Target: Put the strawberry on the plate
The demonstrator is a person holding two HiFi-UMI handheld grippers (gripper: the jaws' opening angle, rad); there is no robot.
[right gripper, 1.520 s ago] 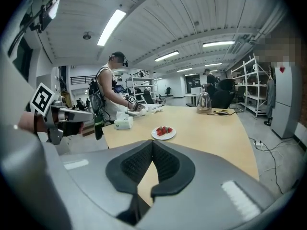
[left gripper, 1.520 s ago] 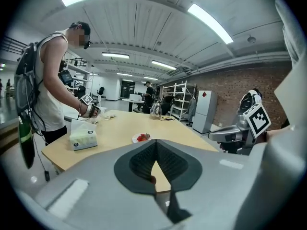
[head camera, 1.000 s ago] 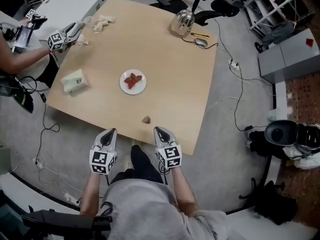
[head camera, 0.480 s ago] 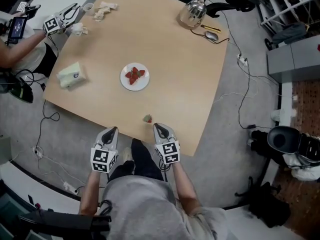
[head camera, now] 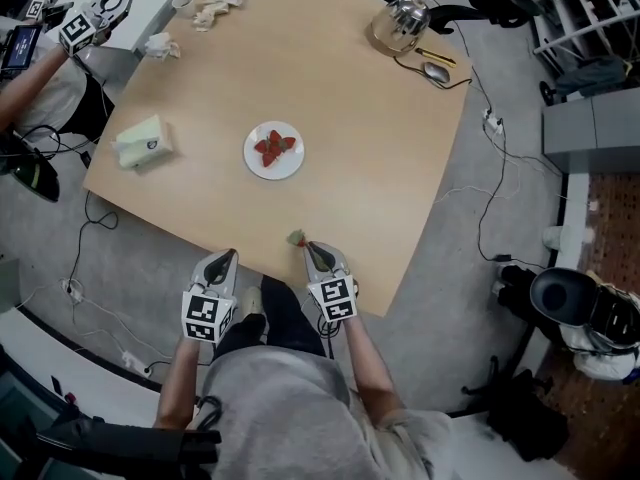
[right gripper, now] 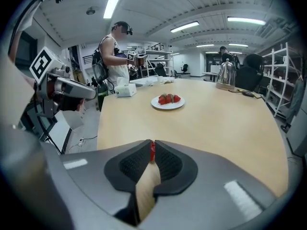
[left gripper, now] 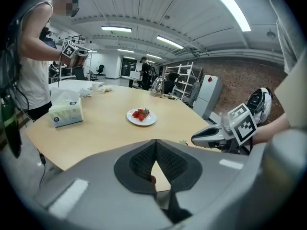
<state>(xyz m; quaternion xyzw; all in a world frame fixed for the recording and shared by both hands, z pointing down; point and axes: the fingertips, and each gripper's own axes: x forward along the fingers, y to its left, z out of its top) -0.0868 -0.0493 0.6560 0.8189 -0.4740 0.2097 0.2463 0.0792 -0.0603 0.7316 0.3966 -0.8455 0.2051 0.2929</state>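
A loose strawberry (head camera: 296, 238) lies near the table's front edge, green cap showing. My right gripper (head camera: 311, 247) has its tips right beside it. In the right gripper view its jaws (right gripper: 152, 143) stand almost together and are opening, with a red sliver of the strawberry (right gripper: 152, 152) showing in the narrow slit. The pads are not pressing on it. My left gripper (head camera: 228, 256) hangs shut off the table's front edge, holding nothing. The white plate (head camera: 261, 168) sits mid-table with strawberries (head camera: 273, 148) on it, also visible in the right gripper view on the plate (right gripper: 168, 106).
A tissue box (head camera: 140, 140) lies at the table's left, crumpled tissues (head camera: 214, 11) at the far left, a metal kettle (head camera: 400, 18) and spoon (head camera: 437, 71) at the far right. Another person's gripper (head camera: 92, 13) is off the table's left corner. Cables run across the floor.
My right gripper has closed in on the loose strawberry near the front edge. The other person's gripper has drawn away from the table's far left corner. My left gripper has kept its place.
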